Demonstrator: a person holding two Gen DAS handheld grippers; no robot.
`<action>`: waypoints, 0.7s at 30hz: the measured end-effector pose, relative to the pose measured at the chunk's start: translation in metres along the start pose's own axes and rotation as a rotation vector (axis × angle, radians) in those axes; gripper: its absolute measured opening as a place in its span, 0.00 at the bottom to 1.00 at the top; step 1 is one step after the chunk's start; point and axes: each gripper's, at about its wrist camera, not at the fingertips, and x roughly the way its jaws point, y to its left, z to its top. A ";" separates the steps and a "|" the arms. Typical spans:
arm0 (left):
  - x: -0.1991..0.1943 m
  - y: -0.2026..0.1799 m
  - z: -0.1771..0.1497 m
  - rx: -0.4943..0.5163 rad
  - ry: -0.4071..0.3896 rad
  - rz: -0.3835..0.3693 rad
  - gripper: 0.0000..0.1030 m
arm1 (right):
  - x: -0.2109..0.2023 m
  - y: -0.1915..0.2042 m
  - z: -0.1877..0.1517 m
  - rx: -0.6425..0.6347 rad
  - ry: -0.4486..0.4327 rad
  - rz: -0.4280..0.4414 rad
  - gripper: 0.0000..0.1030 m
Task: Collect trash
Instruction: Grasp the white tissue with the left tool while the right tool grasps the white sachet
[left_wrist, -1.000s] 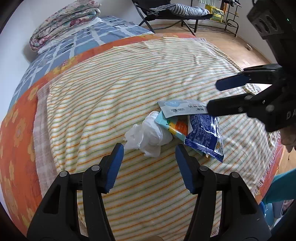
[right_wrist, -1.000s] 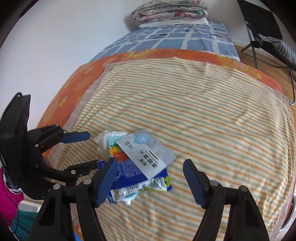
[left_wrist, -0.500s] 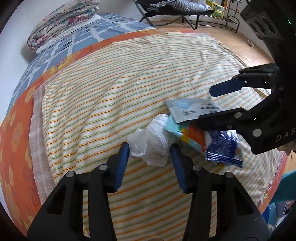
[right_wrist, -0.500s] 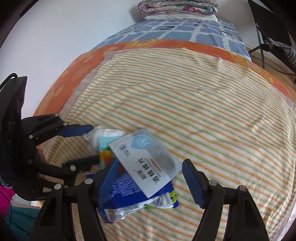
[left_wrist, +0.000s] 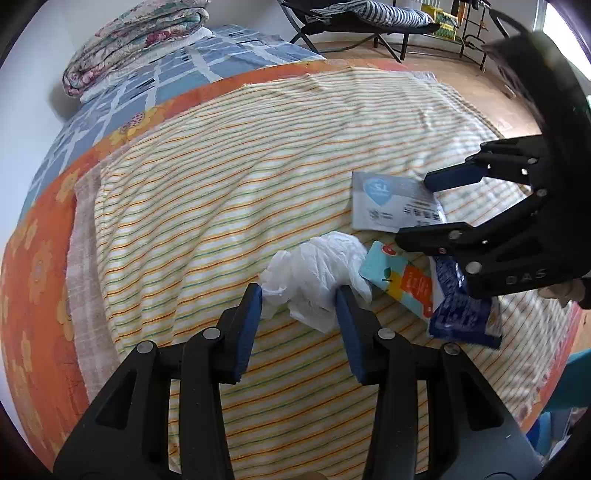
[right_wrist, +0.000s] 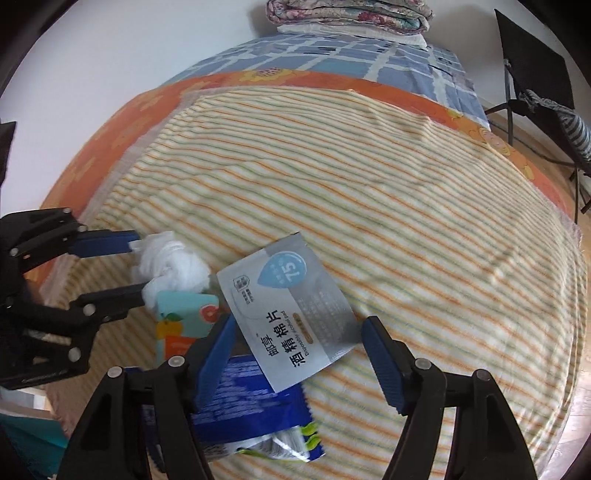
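Note:
A small heap of trash lies on the striped blanket (left_wrist: 221, 177) near the bed's edge. My left gripper (left_wrist: 299, 295) is closing, and both pads touch the sides of a crumpled white tissue (left_wrist: 314, 273), which lies on the blanket. The right wrist view shows that left gripper (right_wrist: 138, 267) at the tissue (right_wrist: 170, 266). My right gripper (right_wrist: 297, 325) stands open and low around a silver-grey sachet (right_wrist: 288, 306) without touching it. Under the sachet lie a teal and orange packet (right_wrist: 184, 314) and a blue wrapper (right_wrist: 243, 398). The left wrist view shows the right gripper (left_wrist: 413, 208) over the sachet (left_wrist: 388, 203).
An orange flowered sheet (left_wrist: 37, 258) borders the blanket. A folded quilt (left_wrist: 136, 29) lies at the head of the bed on a blue checked cover. A folding chair (left_wrist: 354, 18) and a rack stand on the wooden floor beyond. The bed's edge drops away just behind the trash.
My left gripper moved forward to the tissue and its jaws narrowed onto it. The right gripper came down over the sachet, which now sits between its fingers.

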 end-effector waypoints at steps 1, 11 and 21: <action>0.001 0.000 0.002 -0.005 -0.001 -0.007 0.41 | 0.000 -0.001 0.000 0.000 0.000 -0.006 0.66; 0.011 -0.018 0.011 0.019 -0.001 -0.073 0.32 | -0.002 -0.008 0.004 -0.002 0.002 -0.018 0.48; 0.000 0.001 0.009 -0.069 -0.012 -0.076 0.21 | -0.011 -0.017 0.003 0.004 -0.016 0.007 0.48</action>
